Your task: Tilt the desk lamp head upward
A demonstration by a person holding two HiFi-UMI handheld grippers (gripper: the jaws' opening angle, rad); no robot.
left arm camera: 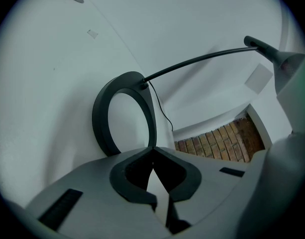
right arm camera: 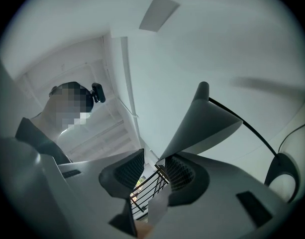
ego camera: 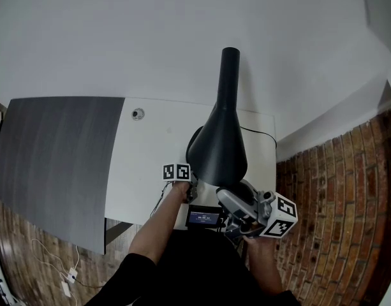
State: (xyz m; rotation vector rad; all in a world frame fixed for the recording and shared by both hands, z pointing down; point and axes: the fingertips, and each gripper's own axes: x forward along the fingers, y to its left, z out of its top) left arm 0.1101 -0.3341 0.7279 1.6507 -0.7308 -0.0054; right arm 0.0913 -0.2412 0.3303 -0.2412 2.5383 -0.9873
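Overhead, I see the black desk lamp head [ego camera: 222, 142] leaning out above its ring base [ego camera: 194, 144] on the white table [ego camera: 150, 145]. Through the left gripper view, the left claw [left arm camera: 153, 149] is pressed together with nothing in it, its tips right at the ring base's near rim. Through the right gripper view, the right claw [right arm camera: 151, 164] stands apart. The lamp head's lower rim sits just at one pad [right arm camera: 181, 173], though I cannot tell whether they touch.
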